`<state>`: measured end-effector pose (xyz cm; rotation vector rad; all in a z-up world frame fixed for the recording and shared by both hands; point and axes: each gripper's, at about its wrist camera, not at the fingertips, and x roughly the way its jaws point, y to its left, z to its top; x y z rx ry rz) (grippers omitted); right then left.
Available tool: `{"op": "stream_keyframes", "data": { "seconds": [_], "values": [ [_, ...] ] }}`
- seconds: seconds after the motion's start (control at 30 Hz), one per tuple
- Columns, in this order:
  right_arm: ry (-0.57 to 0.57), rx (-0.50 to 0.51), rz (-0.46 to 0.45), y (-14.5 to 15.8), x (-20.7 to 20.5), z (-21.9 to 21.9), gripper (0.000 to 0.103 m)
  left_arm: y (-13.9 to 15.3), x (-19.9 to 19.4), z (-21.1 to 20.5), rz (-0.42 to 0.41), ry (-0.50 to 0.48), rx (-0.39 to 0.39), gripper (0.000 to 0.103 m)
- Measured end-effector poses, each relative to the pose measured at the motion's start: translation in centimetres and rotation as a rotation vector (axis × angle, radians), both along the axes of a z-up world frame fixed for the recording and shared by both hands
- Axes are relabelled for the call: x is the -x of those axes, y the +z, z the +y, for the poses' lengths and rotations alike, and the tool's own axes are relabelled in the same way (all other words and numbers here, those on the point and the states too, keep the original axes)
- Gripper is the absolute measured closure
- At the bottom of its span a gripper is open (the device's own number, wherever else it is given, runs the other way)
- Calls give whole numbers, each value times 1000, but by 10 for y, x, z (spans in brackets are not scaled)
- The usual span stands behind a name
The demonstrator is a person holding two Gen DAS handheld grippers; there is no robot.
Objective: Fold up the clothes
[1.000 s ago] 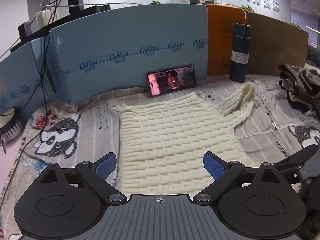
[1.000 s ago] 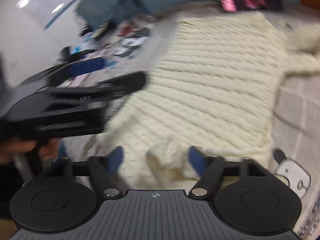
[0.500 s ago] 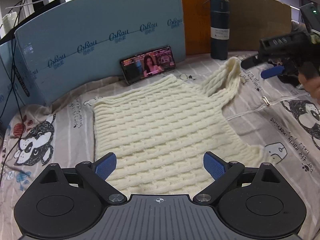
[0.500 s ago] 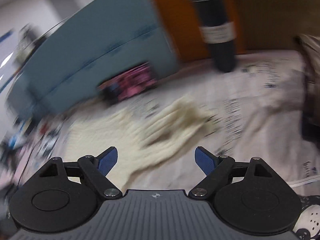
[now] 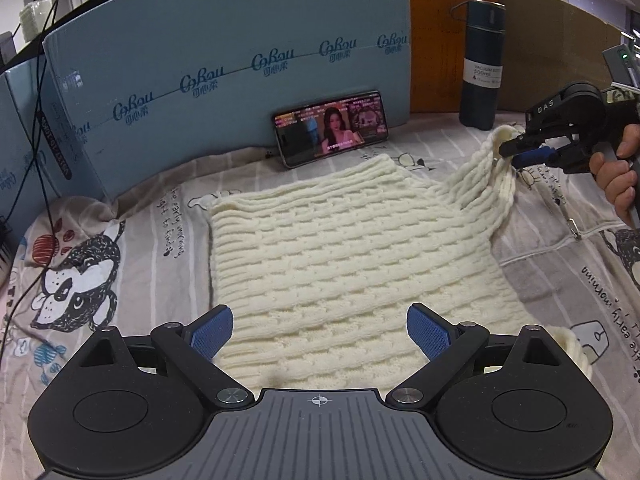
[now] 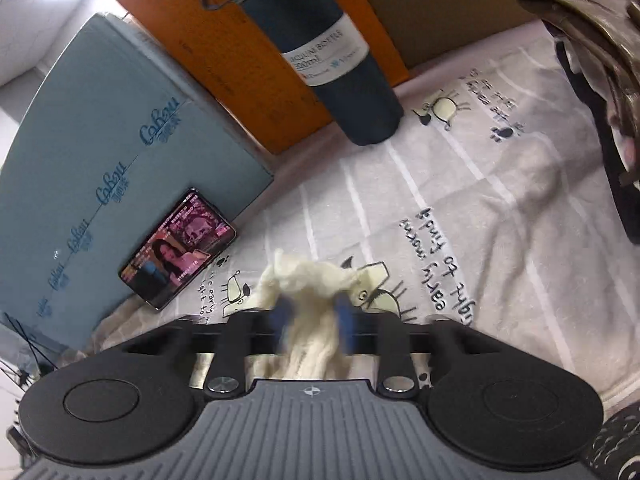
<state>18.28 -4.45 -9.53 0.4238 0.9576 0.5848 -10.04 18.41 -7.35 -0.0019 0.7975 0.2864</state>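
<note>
Panda-print bed sheet point(image 5: 152, 240) (striped), sweater point(image 5: 340, 248), phone point(image 5: 330, 128), bottle point(image 5: 482, 64)

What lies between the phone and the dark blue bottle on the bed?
In the left wrist view, only bare printed bedsheet lies between the phone and the bottle, with foam boards behind.

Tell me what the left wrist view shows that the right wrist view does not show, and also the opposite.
Only the left wrist view shows the whole cream sweater lying flat, the open left gripper above its hem, and a hand holding the right gripper. Only the right wrist view shows the brown garment at the right edge, and the right gripper shut on the sleeve from close. Both show the phone, the dark bottle and the blue board.
</note>
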Motion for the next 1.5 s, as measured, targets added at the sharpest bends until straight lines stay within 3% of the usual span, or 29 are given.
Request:
{"op": "stream_keyframes", "data": {
  "seconds": [0.03, 0.27, 0.37, 0.4, 0.43, 0.5, 0.67, 0.8, 0.9, 0.97, 1.0, 1.03, 1.1, 1.33, 1.4, 1.5],
  "values": [
    [23, -17, -12, 5, 3, 1, 97, -1, -2, 1, 1, 3, 3, 7],
    [245, -150, -74, 41, 43, 40, 97, -4, -12, 12, -3, 36, 12, 7],
    [324, -145, -88, 46, 57, 61, 96, -3, -15, 17, -11, 51, 14, 7],
    [313, -133, -87, 46, 58, 62, 90, -3, -15, 19, -13, 54, 18, 7],
    [296, -121, -84, 45, 59, 63, 66, -3, -15, 21, -15, 57, 23, 7],
    [233, -57, -93, 40, 58, 56, 45, -4, -15, 23, -11, 62, 27, 7],
    [94, 127, -87, 17, 45, 28, 43, -8, -21, 24, -10, 60, 50, 7],
    [-27, 93, -32, -2, 19, 4, 32, -8, -29, 20, -20, 40, 64, 7],
    [-34, 37, -7, -8, 6, -1, 29, -7, -32, 19, -24, 34, 65, 7],
    [-9, 10, -19, -9, 2, 2, 29, -6, -33, 18, -27, 31, 65, 7],
    [-8, 8, -31, -8, 2, 6, 37, -6, -33, 19, -28, 35, 65, 7],
    [-10, 10, -42, -7, 1, 11, 65, -6, -32, 20, -29, 40, 64, 7],
    [12, -5, -69, -2, 7, 17, 83, -5, -30, 23, -30, 53, 60, 7],
    [230, -110, -118, 28, 39, 55, 86, -2, -31, 33, -47, 115, 71, 7],
    [315, -117, -121, 32, 50, 72, 78, 0, -34, 37, -66, 150, 79, 7],
    [414, -117, -110, 27, 68, 97, 40, 6, -38, 45, -98, 211, 88, 7]
  ]
}}
